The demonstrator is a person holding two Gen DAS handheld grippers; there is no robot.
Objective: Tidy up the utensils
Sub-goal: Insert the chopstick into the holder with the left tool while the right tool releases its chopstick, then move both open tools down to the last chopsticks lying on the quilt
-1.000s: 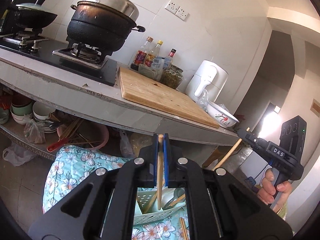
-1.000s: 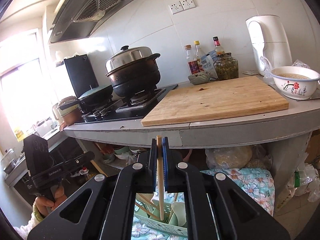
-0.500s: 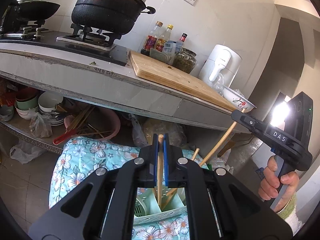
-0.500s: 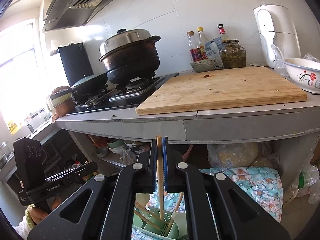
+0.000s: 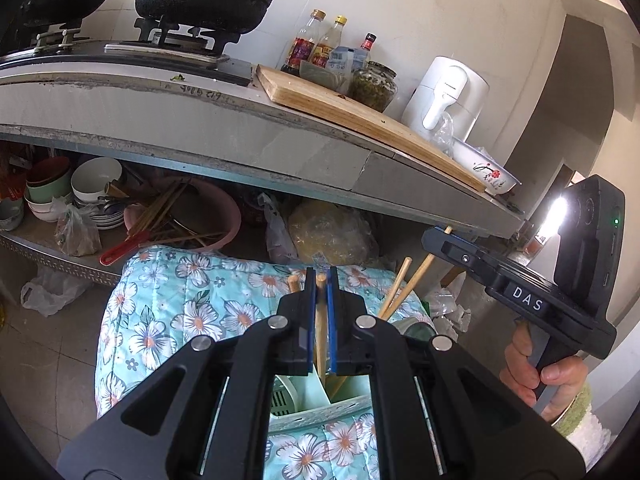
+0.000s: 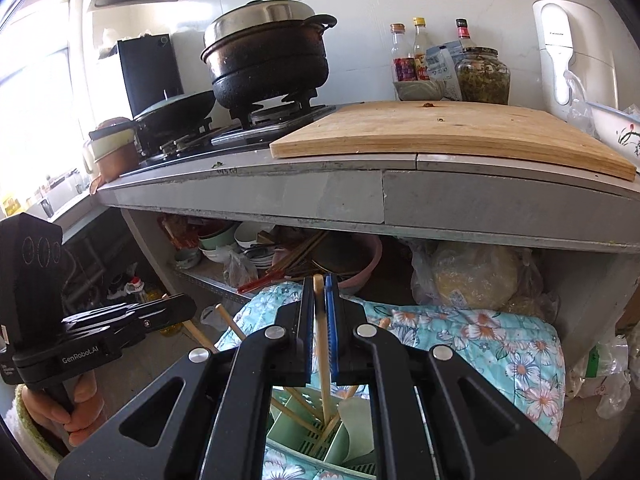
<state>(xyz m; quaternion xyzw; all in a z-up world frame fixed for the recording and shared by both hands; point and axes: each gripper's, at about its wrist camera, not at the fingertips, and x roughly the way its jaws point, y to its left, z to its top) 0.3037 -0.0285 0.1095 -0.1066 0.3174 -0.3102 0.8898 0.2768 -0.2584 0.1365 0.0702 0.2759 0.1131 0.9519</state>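
Each tool is clenched on one wooden chopstick, the left tool (image 5: 320, 276) and the right tool (image 6: 319, 280) both poised over the green utensil basket (image 6: 320, 436) on the floral cloth, where a tilted release could drop a stick outside its compartment.

Each hand-held gripper is matte black plastic, built from two broad angular arms with long cut-out slots and round silver screws at the joints. The left hand-held gripper (image 5: 320, 280) carries thin blue pads on the inner faces of its fingers, and white lettering "GenRobot.AI" on its side. The right hand-held gripper (image 6: 319, 286) has the same blue pads, a white "DAS" marking on its body, and a boxy black housing with a small green light. A light green knitted cuff (image 5: 576, 412) covers the right wrist.
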